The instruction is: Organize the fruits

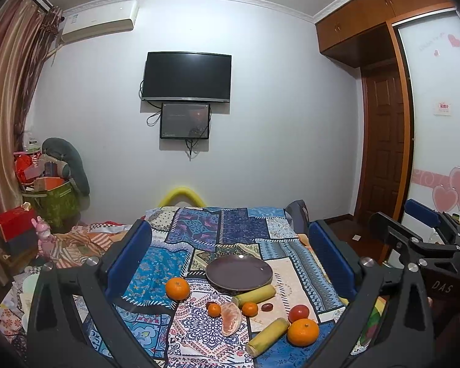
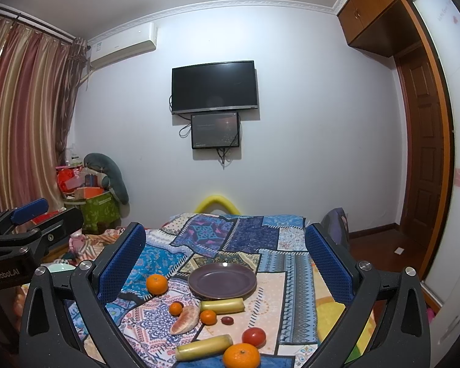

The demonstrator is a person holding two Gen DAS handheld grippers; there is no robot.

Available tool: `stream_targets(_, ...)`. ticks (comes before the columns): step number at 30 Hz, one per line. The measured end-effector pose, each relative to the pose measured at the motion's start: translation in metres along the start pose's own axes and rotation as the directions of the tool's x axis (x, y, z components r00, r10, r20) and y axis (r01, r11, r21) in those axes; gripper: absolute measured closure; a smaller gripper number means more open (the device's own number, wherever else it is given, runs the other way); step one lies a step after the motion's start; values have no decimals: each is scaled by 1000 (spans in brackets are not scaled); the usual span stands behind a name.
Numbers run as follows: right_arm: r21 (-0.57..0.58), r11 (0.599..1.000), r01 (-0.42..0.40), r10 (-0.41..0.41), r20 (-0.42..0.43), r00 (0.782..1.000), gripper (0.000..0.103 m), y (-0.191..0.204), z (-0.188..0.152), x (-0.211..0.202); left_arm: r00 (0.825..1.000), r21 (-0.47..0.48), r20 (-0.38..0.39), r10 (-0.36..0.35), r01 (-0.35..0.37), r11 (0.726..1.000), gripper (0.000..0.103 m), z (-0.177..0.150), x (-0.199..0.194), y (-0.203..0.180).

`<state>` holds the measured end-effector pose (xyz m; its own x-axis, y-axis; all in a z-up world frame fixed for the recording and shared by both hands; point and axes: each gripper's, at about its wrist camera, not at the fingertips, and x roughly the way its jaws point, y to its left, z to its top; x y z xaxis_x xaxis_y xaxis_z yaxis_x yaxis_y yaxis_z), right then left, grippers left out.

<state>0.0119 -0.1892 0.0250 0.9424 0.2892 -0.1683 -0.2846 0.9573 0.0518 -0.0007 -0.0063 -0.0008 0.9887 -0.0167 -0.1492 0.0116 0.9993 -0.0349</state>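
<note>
Fruit lies scattered on the patchwork bedspread (image 1: 199, 239) in front of us, just short of an empty purple plate (image 1: 239, 271). We hold both grippers above the near end of the bed. Our left gripper (image 1: 230, 260) has its jaws wide apart with nothing between them, and our right gripper (image 2: 225, 263) is likewise spread and empty.

Left of the plate sits a large orange (image 1: 177, 288). A pale yellow sugarcane piece (image 1: 254, 296) lies touching the plate's near rim. Nearer to us, a peeled pomelo wedge (image 1: 231, 319) rests between two small tangerines, one on its left (image 1: 214, 309) and one on its right (image 1: 249, 309), with a dark grape (image 1: 266, 307) just beside the right one. Closest to us, on the right, a red tomato (image 1: 298, 312) sits touching a second large orange (image 1: 303, 331), and a second sugarcane piece (image 1: 268, 335) lies tilted just beside that orange.

On the far wall hangs a dark television (image 1: 187, 76) with a smaller screen (image 1: 185, 120) below it.
</note>
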Motion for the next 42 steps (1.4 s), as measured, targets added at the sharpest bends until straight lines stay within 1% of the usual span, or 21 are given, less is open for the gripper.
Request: stream_targets(42, -8, 1000, 5, -5, 5, 1000, 0, 1, 7, -4, 1000, -18, 1, -7, 7, 1000, 0, -1, 2, 4)
